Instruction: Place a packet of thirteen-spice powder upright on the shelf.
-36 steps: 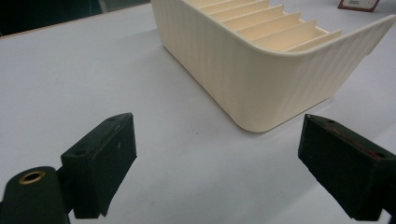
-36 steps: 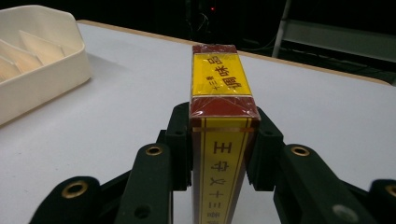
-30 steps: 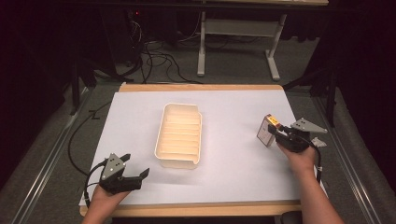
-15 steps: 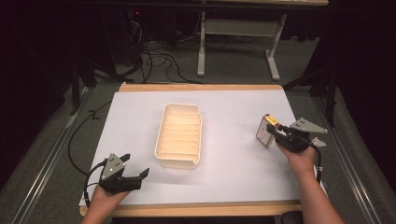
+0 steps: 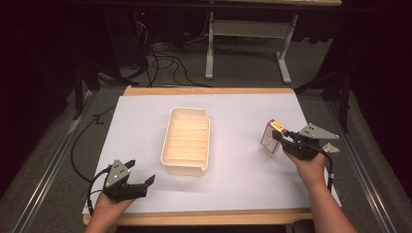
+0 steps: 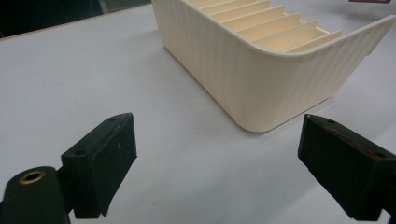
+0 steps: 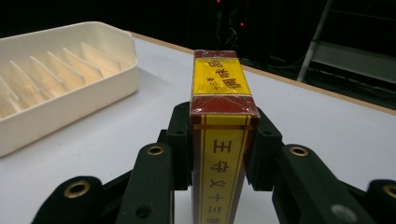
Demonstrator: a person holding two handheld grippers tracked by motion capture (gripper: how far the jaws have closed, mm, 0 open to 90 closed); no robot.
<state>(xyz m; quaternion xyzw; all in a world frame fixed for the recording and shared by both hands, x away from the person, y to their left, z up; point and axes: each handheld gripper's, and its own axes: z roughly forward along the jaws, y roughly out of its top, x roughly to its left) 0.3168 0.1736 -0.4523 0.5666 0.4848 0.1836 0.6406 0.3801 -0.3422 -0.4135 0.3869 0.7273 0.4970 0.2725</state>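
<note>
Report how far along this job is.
Done: the right gripper has the yellow-and-red box clamped. In hand: it holds the box right of the cream tray. Left: the tray's slots look empty, so probably slotting it in; the left gripper sits open.

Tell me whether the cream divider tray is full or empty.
Empty. The cream divider tray shows bare slots between its ribs in the high view; the yellow-and-red box sits clamped in the right tongs.

Lab or recording studio setup, dim all round. Bench (image 5: 145,92) with wooden edge, covered in white paper sheet (image 5: 243,121). Grey carpeted floor (image 5: 243,63) behind, loose black cables (image 5: 160,63) trailing across it. White metal desk frame (image 5: 245,39) at back. Red indicator lights (image 5: 142,13) glowing in dark.
</note>
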